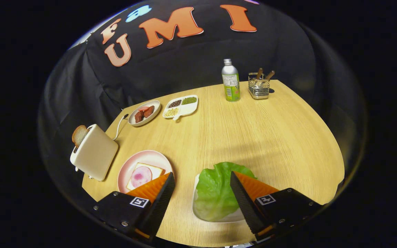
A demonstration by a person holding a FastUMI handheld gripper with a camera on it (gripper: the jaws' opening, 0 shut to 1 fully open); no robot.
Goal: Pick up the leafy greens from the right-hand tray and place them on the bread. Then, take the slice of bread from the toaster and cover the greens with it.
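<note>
A handheld gripper (202,179) hangs above a wooden table (253,137), its two fingers spread wide and holding nothing. Between them lies a green lettuce leaf (215,189) on a shallow white tray (233,217). To the left, a pink plate (146,158) holds bread (155,168) topped with a ham slice (141,176); further left, a toaster (93,151) holds another slice (79,135). To pick well, lower straight down and pinch the leaf's thick middle, not its floppy edge.

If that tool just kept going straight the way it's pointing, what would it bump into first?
Most likely the lettuce leaf on its white tray. The open tool points down at it, the leaf lying between and just ahead of the fingers. Depth is hard to judge in this view.
</note>
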